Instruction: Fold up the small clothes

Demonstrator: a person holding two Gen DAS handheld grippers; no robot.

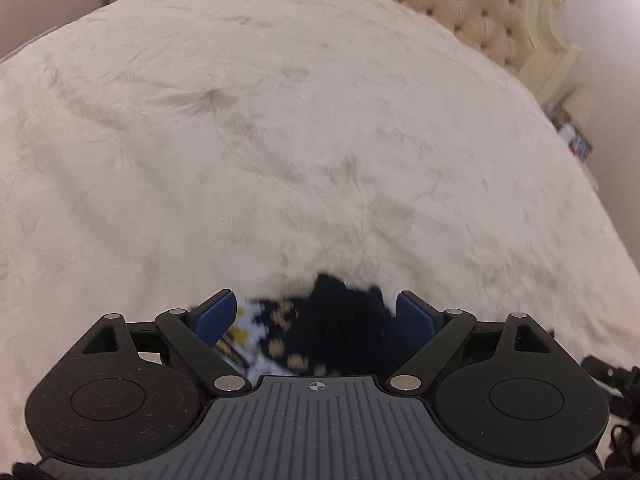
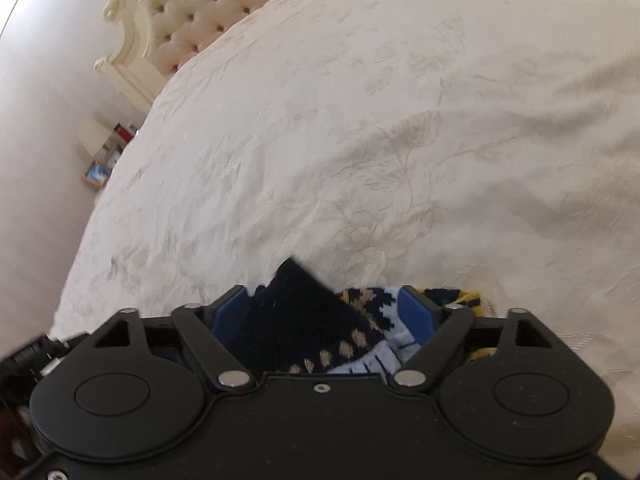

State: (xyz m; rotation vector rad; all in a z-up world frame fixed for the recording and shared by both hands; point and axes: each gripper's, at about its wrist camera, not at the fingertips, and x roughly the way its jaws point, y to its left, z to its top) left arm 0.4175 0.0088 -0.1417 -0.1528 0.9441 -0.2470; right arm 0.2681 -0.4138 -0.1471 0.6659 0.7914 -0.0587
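**Knit item between spread fingers, both grippers low over the bed**

Step in hand, by my reading: a pick-up or an edge grasp ahead of a fold. Neither pair of fingers has come together on cloth yet.

Left gripper (image 1: 314, 312): jaws spread wide, blue pads (image 1: 216, 314) standing clear on either side of a small knit garment (image 1: 340, 332). The cloth sits in the gap, close in against the gripper body, lying on the bedspread (image 1: 280, 140).

Right gripper (image 2: 322, 308): likewise spread apart, the garment (image 2: 304, 320) bunched between the fingers, one dark corner poking up forward. A yellow-striped part trails out past the right finger.

Whether both views show one garment or two, I cannot tell; the pattern matches.

Materials: the knit is soft and thick, dark navy with tan dots, a pale blue and white stepped band, yellow accents. Limp, crumpled, no flat outline visible. Bedspread is cream, floral-woven with a slight sheen, puffy and wrinkled. Tufted headboard (image 1: 460, 4) behind.

Next move likely calls for closing on a single layer at an edge, then lifting to spread the piece flat. The yielding quilt may let cloth sink away from the pads.
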